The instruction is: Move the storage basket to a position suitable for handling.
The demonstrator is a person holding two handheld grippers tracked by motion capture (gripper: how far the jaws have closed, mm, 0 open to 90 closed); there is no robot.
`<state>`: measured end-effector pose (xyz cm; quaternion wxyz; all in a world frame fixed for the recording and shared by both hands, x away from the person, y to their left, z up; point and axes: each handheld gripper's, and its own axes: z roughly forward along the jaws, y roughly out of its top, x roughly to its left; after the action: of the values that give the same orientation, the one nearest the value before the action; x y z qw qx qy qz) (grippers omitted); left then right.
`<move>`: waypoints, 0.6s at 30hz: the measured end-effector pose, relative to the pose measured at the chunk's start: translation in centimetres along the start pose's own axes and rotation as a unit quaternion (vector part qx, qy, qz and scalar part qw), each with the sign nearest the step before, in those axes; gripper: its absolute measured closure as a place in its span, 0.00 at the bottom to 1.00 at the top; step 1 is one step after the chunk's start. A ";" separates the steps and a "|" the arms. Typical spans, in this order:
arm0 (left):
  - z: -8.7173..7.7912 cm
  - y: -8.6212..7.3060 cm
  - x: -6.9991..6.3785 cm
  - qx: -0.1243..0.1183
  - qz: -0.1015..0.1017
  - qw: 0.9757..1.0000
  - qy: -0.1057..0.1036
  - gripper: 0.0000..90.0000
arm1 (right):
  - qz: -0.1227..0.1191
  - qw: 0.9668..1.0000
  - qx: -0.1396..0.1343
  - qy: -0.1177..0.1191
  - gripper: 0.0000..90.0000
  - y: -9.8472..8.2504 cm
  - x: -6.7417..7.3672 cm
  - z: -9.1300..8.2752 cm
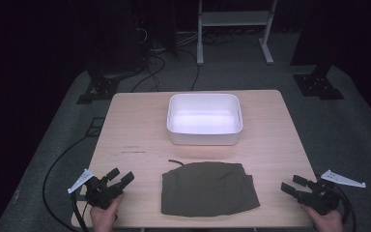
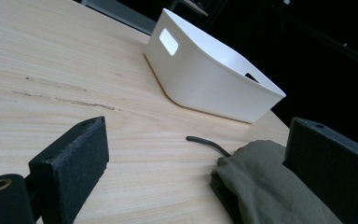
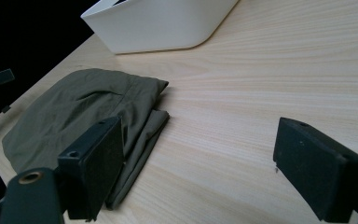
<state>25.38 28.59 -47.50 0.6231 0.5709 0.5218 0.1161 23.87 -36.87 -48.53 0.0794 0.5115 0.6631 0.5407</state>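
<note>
A folded olive-green cloth (image 1: 207, 188) lies flat near the table's front edge, with a dark cord (image 1: 175, 162) sticking out at its far left corner. Behind it stands an empty white plastic tub (image 1: 205, 119). My left gripper (image 1: 120, 177) rests low at the front left, open, a short way left of the cloth (image 2: 265, 186). At the front right my right gripper (image 1: 292, 184) is open too, just right of the cloth (image 3: 84, 112). Nothing lies between either pair of jaws. The tub (image 2: 205, 70) has cut-out handles; the tub (image 3: 158, 21) also appears in the right gripper view.
The wooden table (image 1: 130, 125) has a faint scratch (image 1: 134, 152) left of centre. Around it is grey carpet with cables (image 1: 53, 169), dark stand feet (image 1: 96, 89) and a white frame (image 1: 234, 29) at the back.
</note>
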 end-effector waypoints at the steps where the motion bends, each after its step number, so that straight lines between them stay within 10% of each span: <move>1: 0.1 -0.1 -0.1 0.000 -0.005 1.000 -0.001 0.06 | 0.001 1.000 0.001 0.001 0.17 0.0 0.0 0.0; 18: 2.1 -1.1 -1.1 0.037 -0.015 0.999 -0.037 0.06 | -0.004 1.000 0.014 0.009 0.17 0.0 1.2 0.9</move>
<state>26.07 26.17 -48.26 0.6222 0.5894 0.5109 0.0661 23.89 -35.36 -48.34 0.0679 0.5048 0.6736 0.5355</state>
